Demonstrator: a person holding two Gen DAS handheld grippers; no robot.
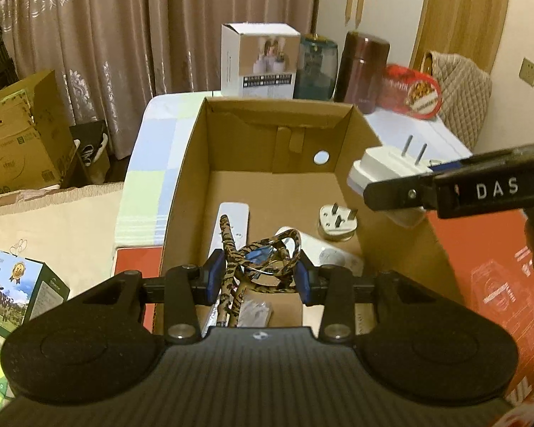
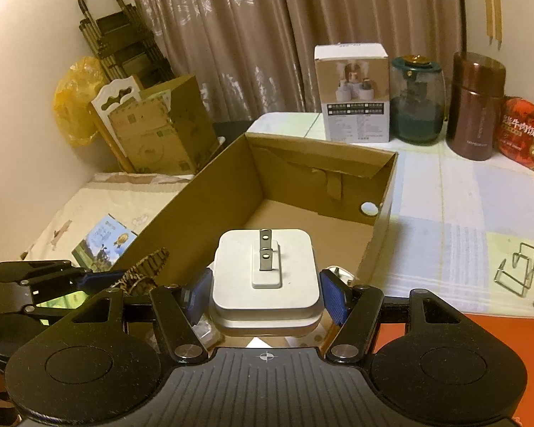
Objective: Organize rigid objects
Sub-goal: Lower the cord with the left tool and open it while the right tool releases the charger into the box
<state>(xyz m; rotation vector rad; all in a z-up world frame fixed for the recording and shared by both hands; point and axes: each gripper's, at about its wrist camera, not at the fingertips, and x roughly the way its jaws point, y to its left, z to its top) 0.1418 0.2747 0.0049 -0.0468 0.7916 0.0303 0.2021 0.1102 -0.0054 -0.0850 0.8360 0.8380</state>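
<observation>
An open cardboard box (image 1: 195, 163) stands on the table; it also shows in the right wrist view (image 2: 384, 213). My left gripper (image 1: 256, 277) is shut on folded leopard-print glasses (image 1: 263, 256) and holds them over the box's near end. My right gripper (image 2: 265, 293) is shut on a white two-prong charger (image 2: 265, 274), held above the box's near right side; it also shows in the left wrist view (image 1: 384, 167). Inside the box lie a white remote (image 1: 236, 217), a round three-pin plug (image 1: 338, 222) and another white item (image 1: 324, 252).
At the table's far edge stand a white product box (image 1: 260, 60), a teal glass jar (image 1: 317, 67), a brown flask (image 1: 363, 71) and a red food pack (image 1: 409, 89). A wire stand (image 2: 516, 274) lies right of the box. Cardboard boxes (image 1: 21, 135) sit at the left.
</observation>
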